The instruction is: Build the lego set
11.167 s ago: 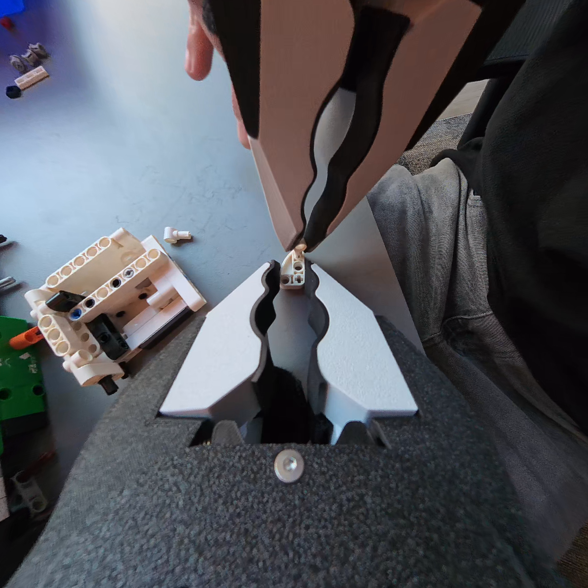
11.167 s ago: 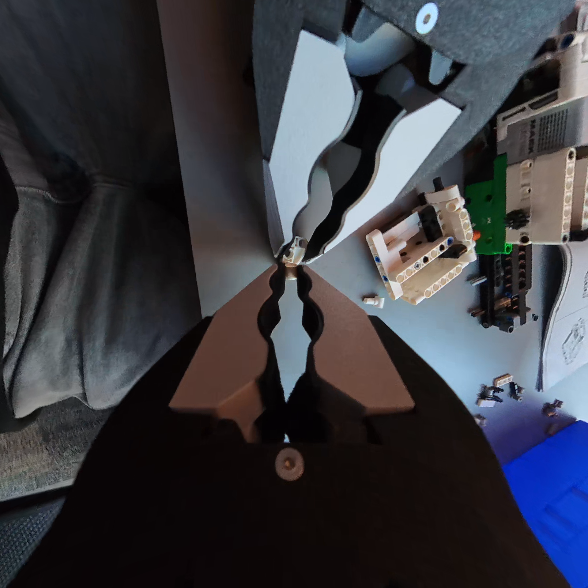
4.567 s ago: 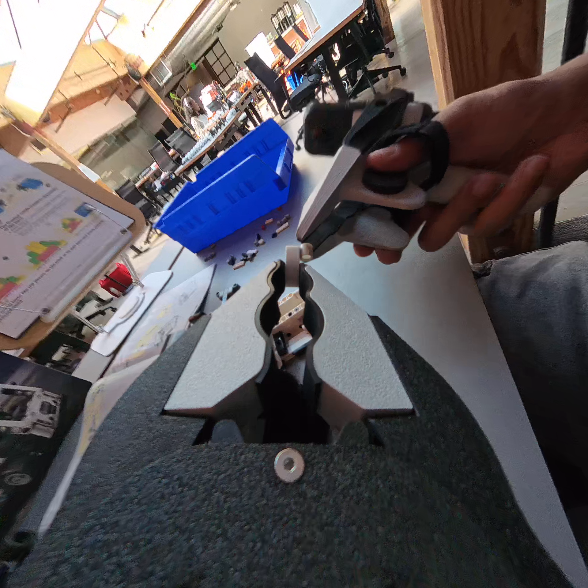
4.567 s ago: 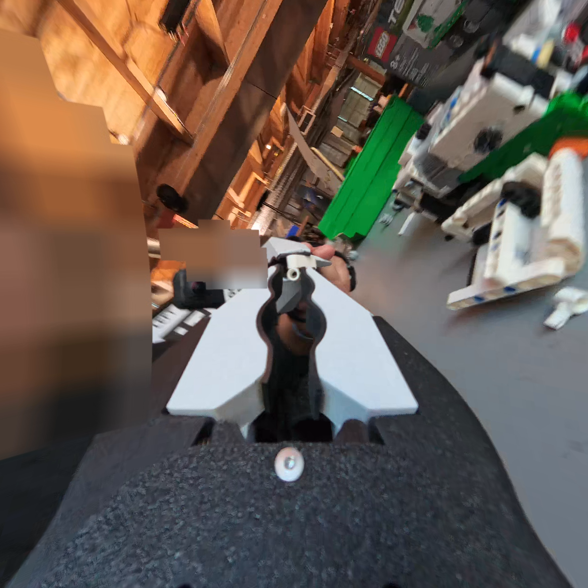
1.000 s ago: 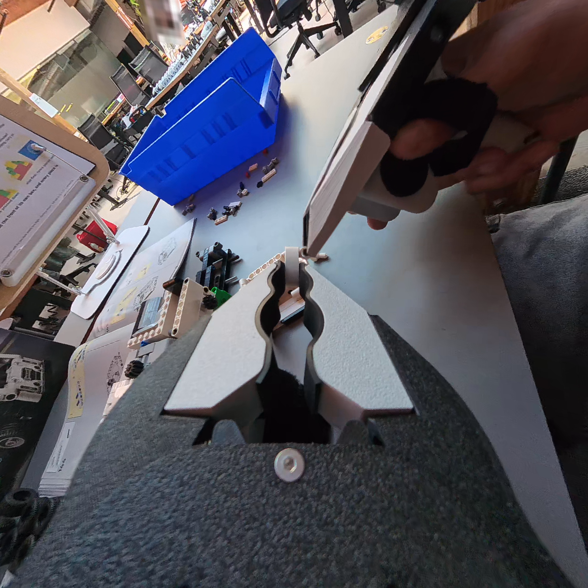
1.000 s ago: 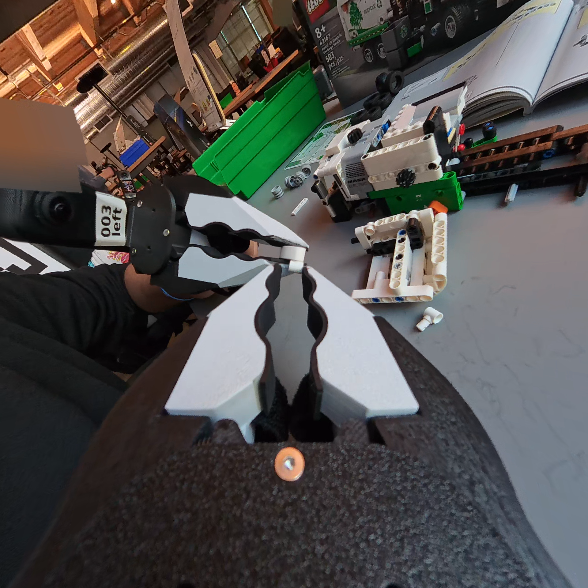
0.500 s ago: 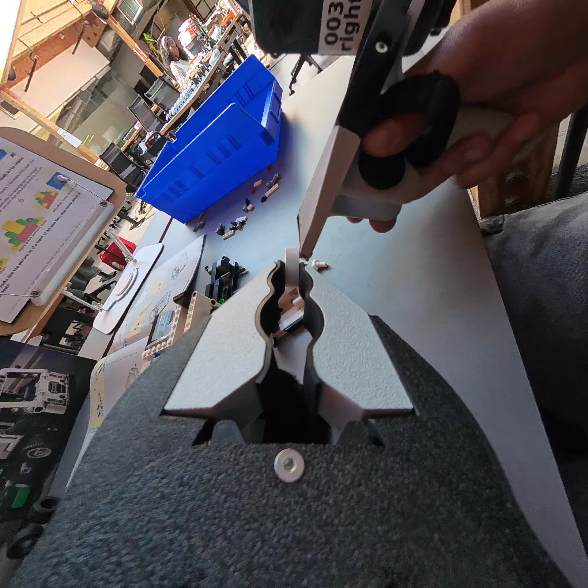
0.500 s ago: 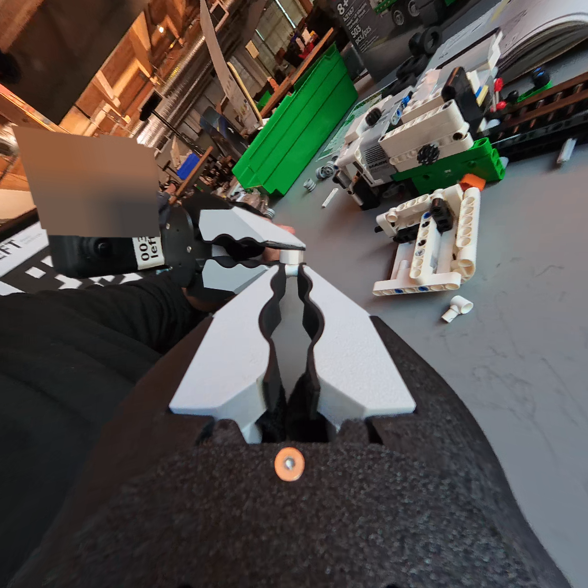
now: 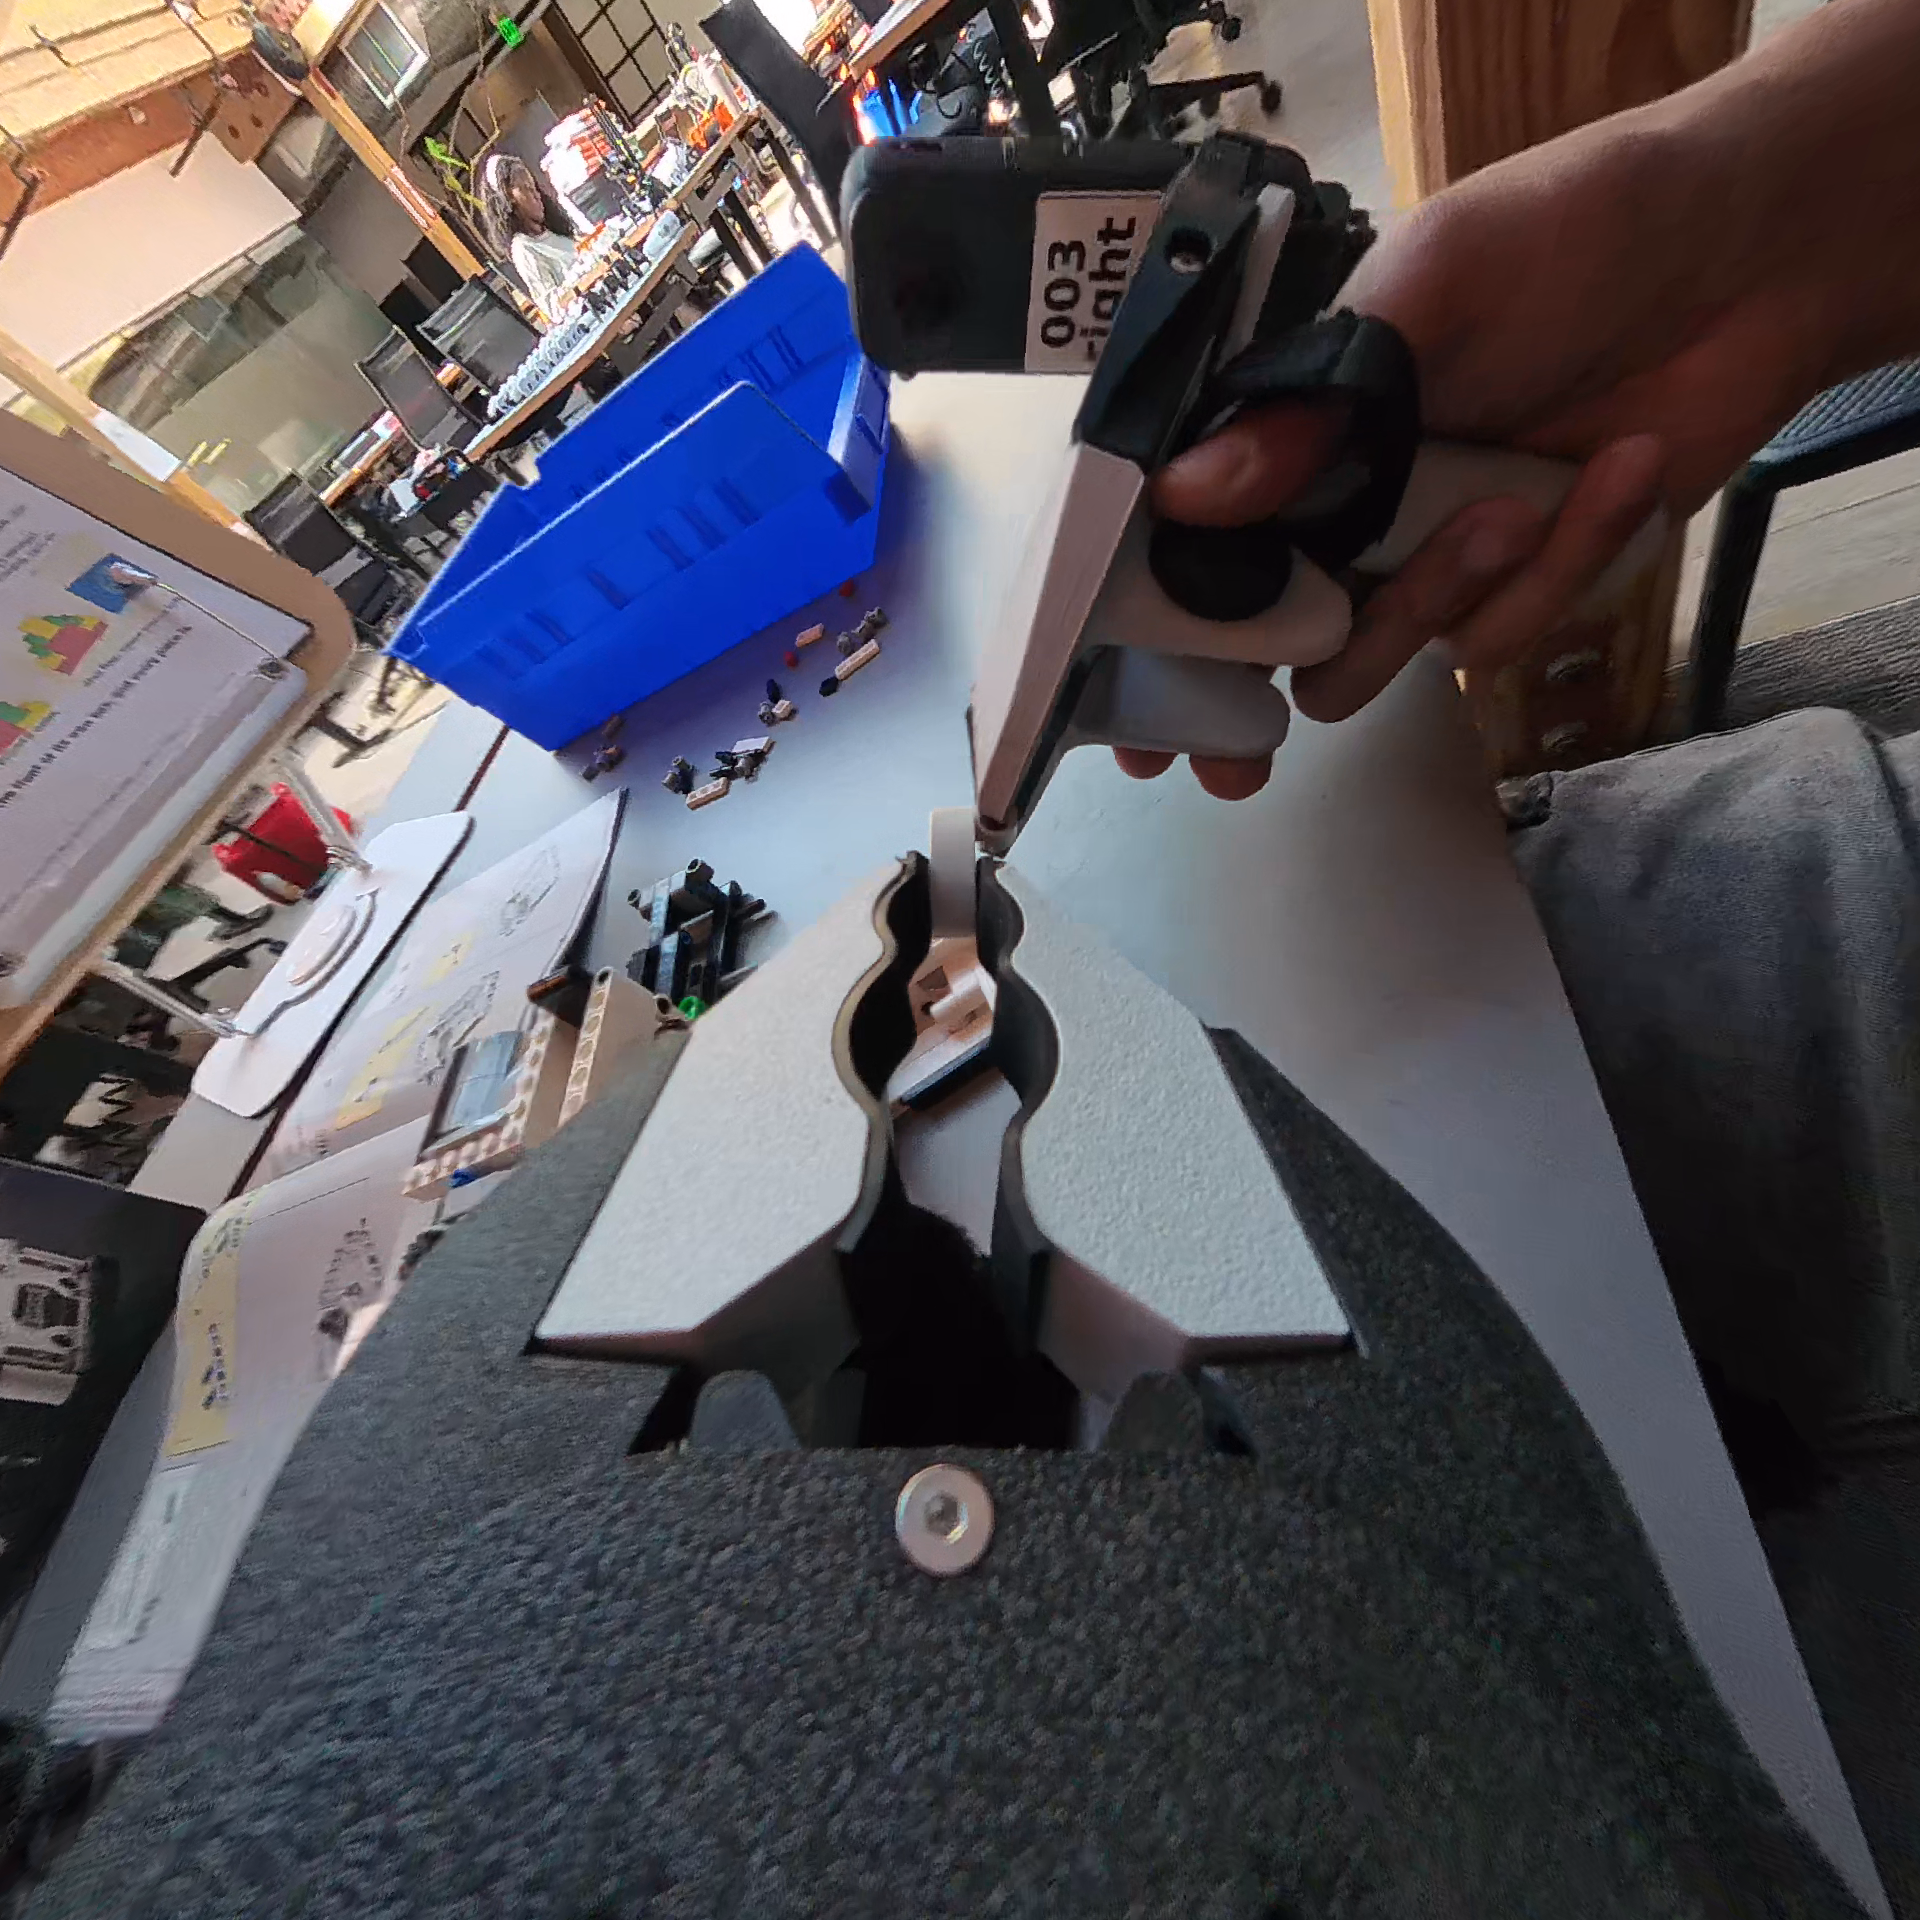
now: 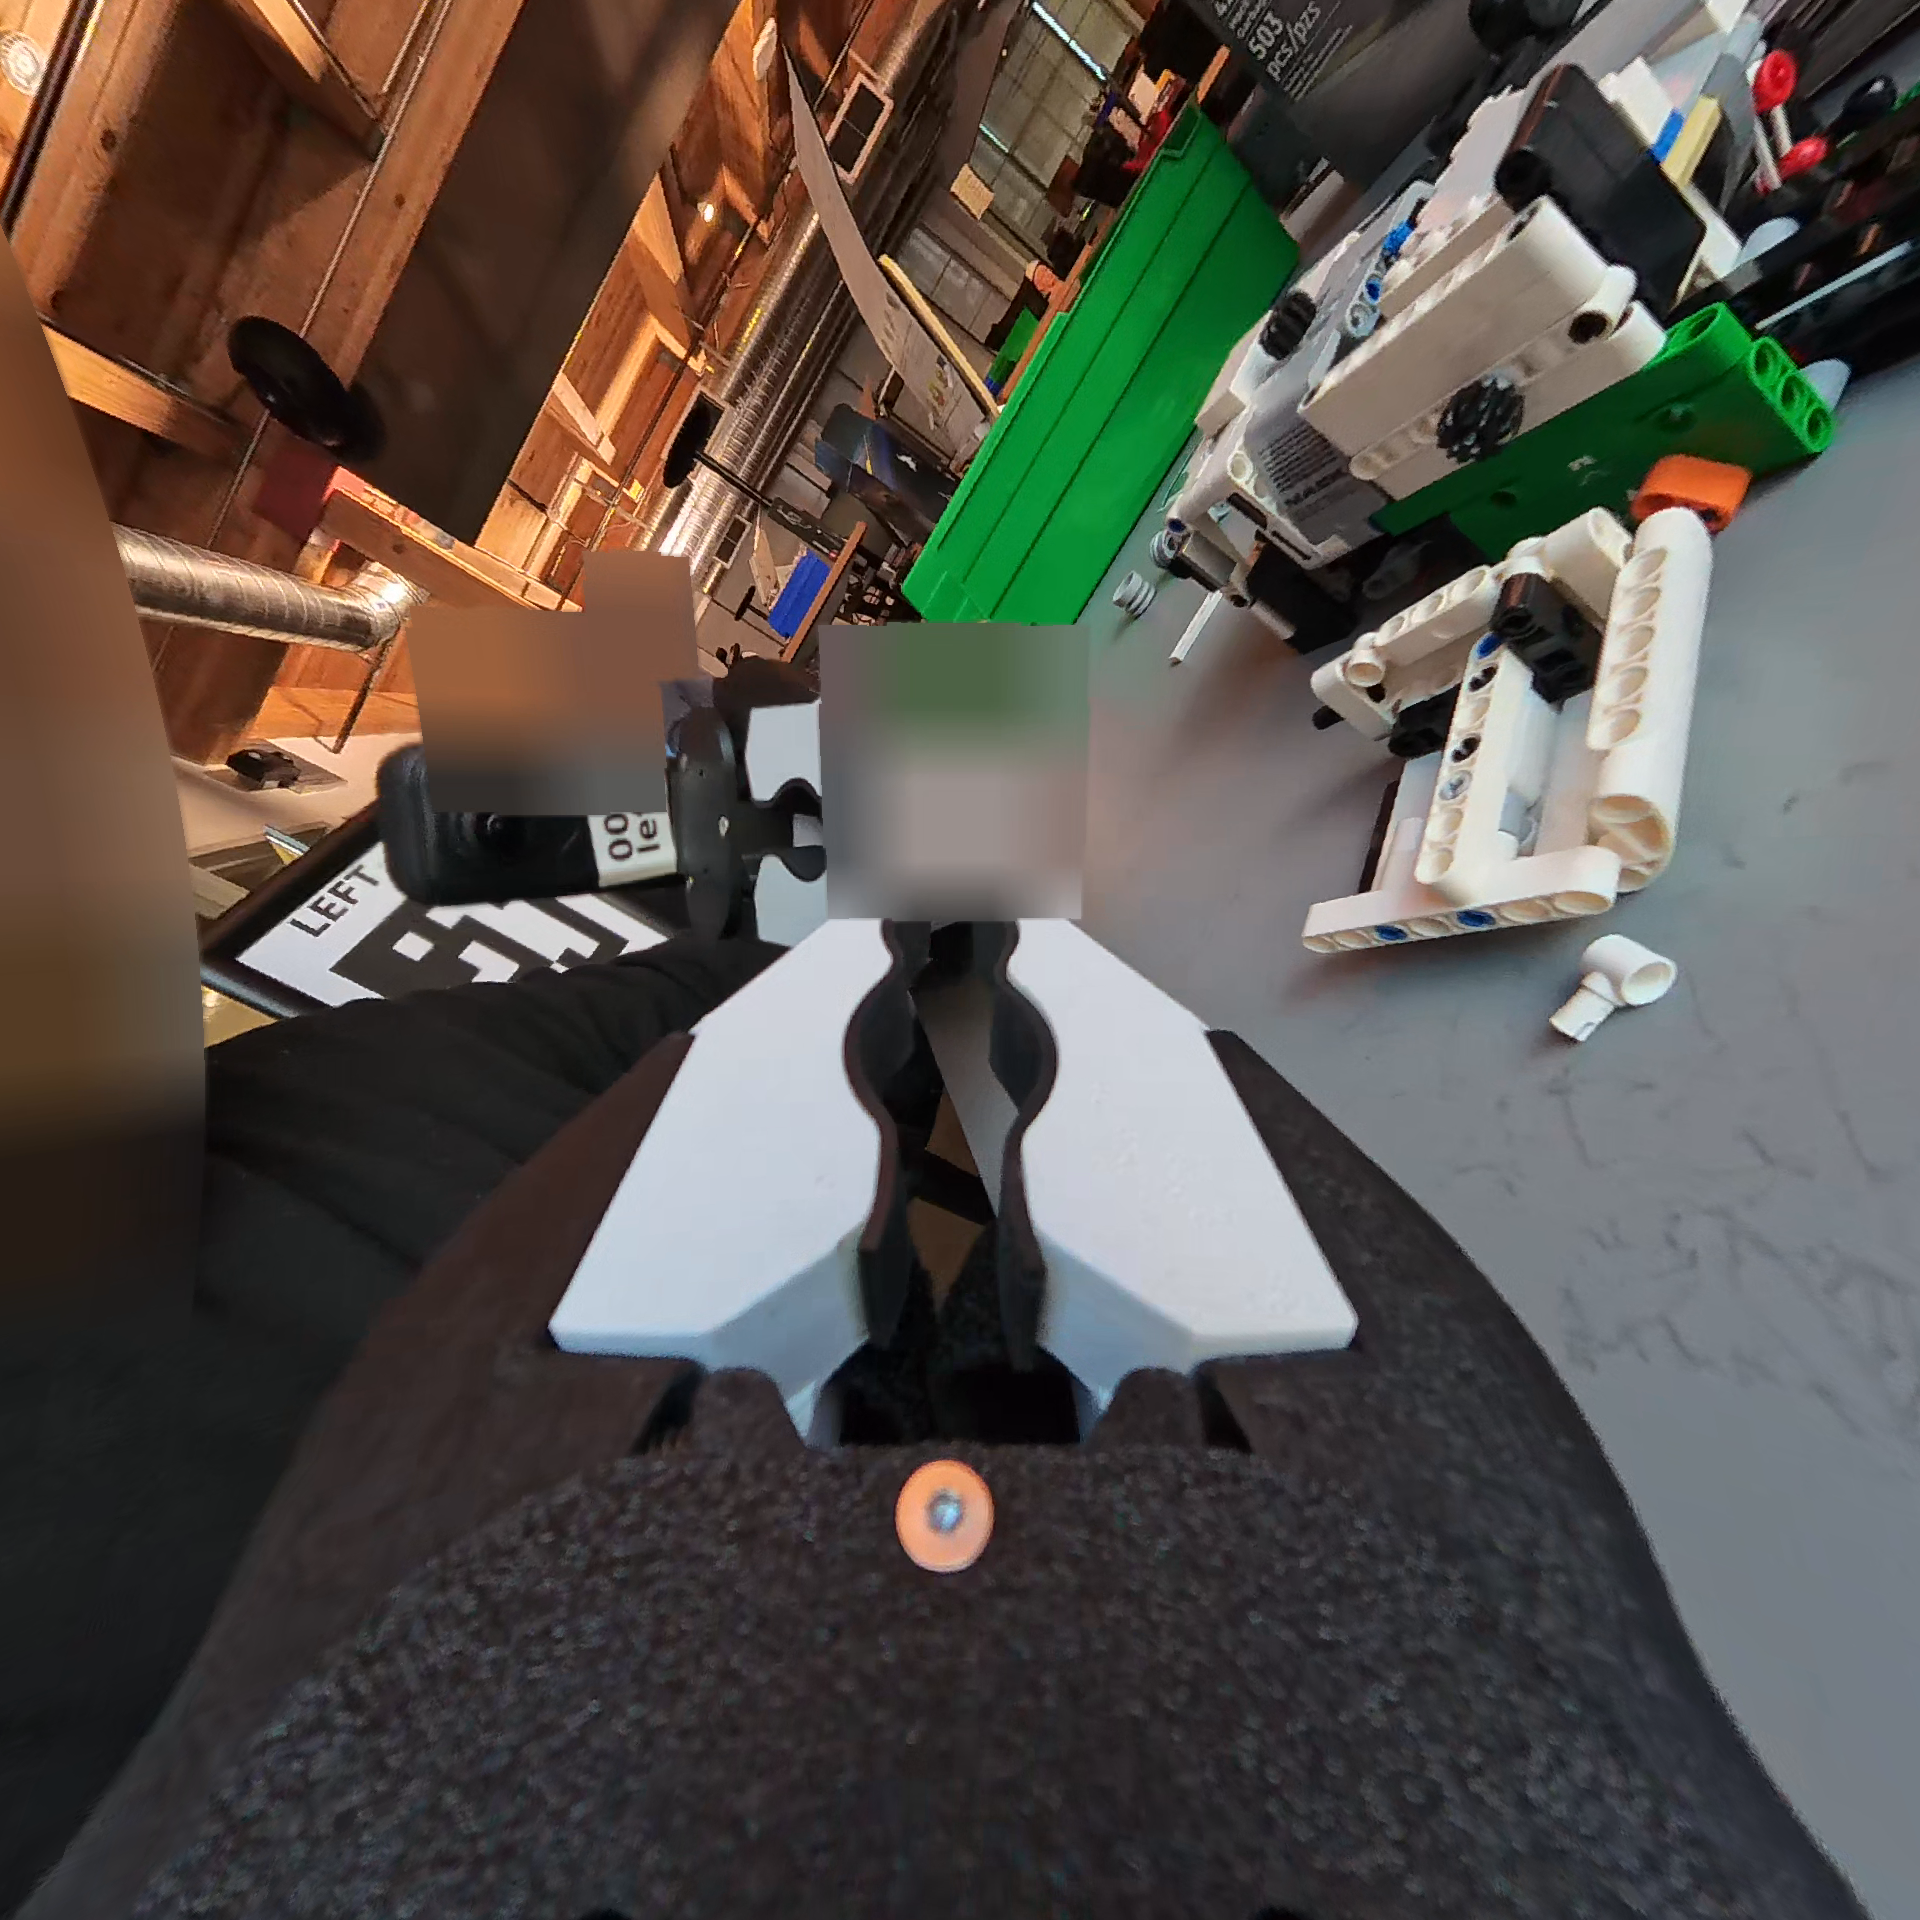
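My left gripper (image 9: pixel 948 868) is shut on a small white lego piece (image 9: pixel 951 836) and holds it above the grey table (image 9: pixel 1299 935). My right gripper (image 9: pixel 992 826), held in a hand, comes down from the upper right and its tips meet that piece. In the right wrist view my right gripper (image 10: pixel 951 925) has its jaws almost together; a blurred patch hides the tips and the piece. The left gripper (image 10: pixel 727 821) shows just beyond. A white beam frame (image 10: pixel 1527 748) lies on the table to the right, with a small white connector (image 10: pixel 1616 982) in front of it.
A white, grey and green truck body (image 10: pixel 1507 343) and an orange part (image 10: pixel 1688 488) lie behind the frame. A green bin (image 10: pixel 1091 416) stands farther back. A blue bin (image 9: pixel 665 520), several loose small parts (image 9: pixel 769 707), a black assembly (image 9: pixel 691 925) and instruction pages (image 9: pixel 468 956) lie to the left. The tips of both grippers are at nearly the same place. Left tips and right tips are each some 10 cm from the small white connector (image 10: pixel 1616 982).
Both grippers have tilted up from the table since 11 s ago. In the last second the right gripper's jaws have narrowed around the white piece that the left gripper holds.
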